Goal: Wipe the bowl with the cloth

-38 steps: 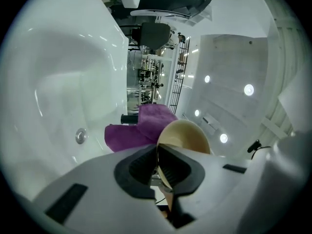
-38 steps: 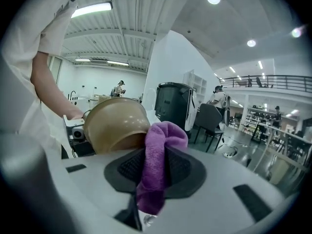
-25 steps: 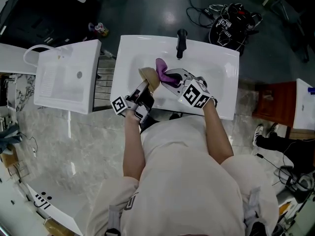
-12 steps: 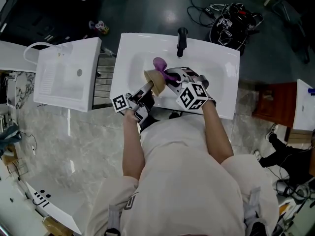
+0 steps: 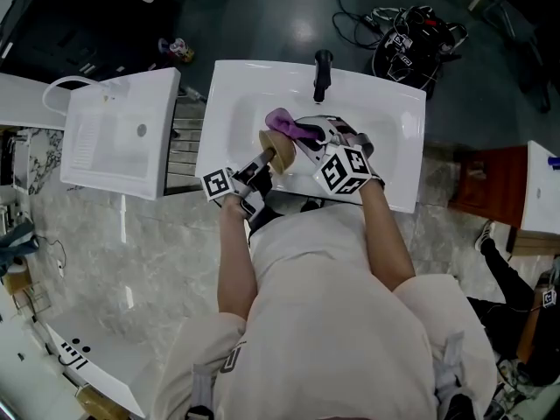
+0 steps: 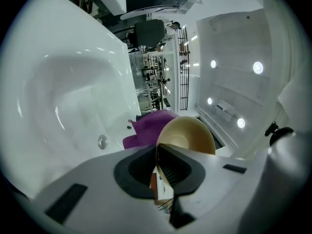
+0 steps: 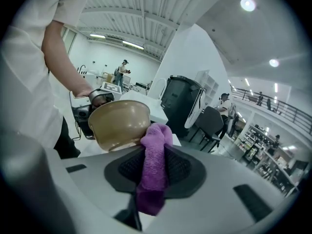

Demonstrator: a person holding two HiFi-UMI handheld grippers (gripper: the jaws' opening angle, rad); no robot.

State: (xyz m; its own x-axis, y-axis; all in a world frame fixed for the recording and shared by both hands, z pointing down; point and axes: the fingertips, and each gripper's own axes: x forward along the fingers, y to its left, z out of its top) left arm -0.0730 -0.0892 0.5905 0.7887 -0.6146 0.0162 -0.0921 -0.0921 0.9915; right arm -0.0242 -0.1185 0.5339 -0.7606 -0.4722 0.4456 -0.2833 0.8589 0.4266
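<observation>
A tan bowl (image 5: 278, 150) (image 6: 187, 136) (image 7: 119, 123) is held tilted over the white sink (image 5: 236, 103). My left gripper (image 5: 262, 164) (image 6: 158, 172) is shut on the bowl's rim. A purple cloth (image 5: 287, 122) (image 6: 146, 129) (image 7: 155, 167) is clamped in my right gripper (image 5: 311, 138) (image 7: 154, 172), which is shut on it. The cloth's free end touches the outer wall of the bowl at its far side. In the right gripper view the bowl shows its outside, with the cloth bunched against its right edge.
A black faucet (image 5: 322, 75) stands at the back of the sink. A second white basin (image 5: 118, 134) lies to the left, with a metal rack (image 5: 182, 147) between the two. Cables and a dark device (image 5: 407, 46) lie on the floor beyond. A red stool (image 5: 490, 186) is at the right.
The bowl and cloth have shifted a little to the right over the sink. The cloth has moved from above the bowl down against its far side, and the right gripper has turned.
</observation>
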